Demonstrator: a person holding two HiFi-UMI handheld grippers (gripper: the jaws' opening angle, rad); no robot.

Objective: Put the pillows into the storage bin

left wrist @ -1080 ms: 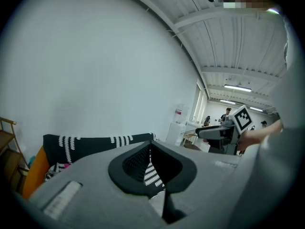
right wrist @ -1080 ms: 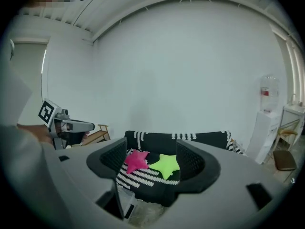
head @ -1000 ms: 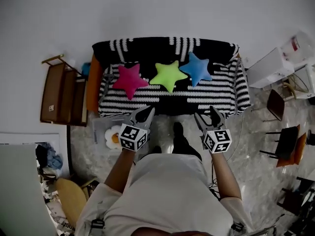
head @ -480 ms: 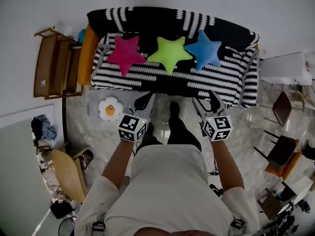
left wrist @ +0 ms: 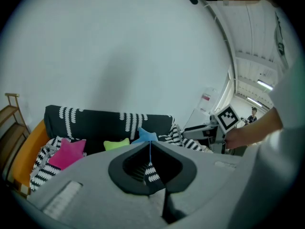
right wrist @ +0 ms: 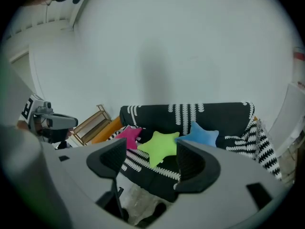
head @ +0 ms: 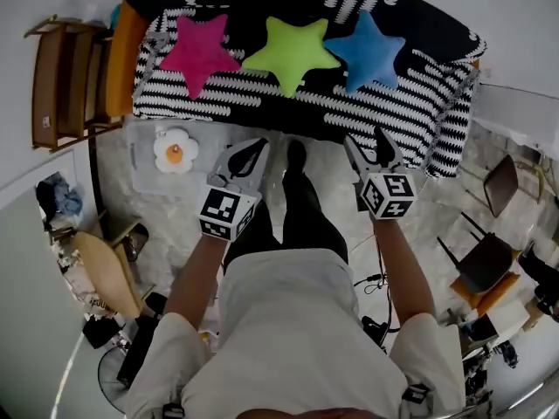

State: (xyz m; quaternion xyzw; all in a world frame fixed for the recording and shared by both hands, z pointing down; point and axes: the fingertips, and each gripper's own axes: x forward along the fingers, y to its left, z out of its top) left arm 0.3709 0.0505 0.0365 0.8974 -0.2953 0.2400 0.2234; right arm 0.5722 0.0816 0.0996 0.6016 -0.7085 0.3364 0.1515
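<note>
Off the sofa's (head: 410,103) left front corner, on the floor, sits the clear storage bin (head: 144,160), with a flower cushion (head: 175,151) apparently inside. The pink pillow (head: 199,49), green pillow (head: 291,52) and blue pillow (head: 367,49) lean in a row along the seat, propped against the backrest. My left gripper (head: 253,151) is clenched on nothing. My right gripper (head: 377,147) is spread and empty, and I judge both are short of the sofa's front edge, poised to reach.

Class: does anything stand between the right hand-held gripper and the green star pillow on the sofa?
Nothing visible does. The right hand-held gripper, jaws apart and empty, faces the green star pillow lying on the sofa.
</note>
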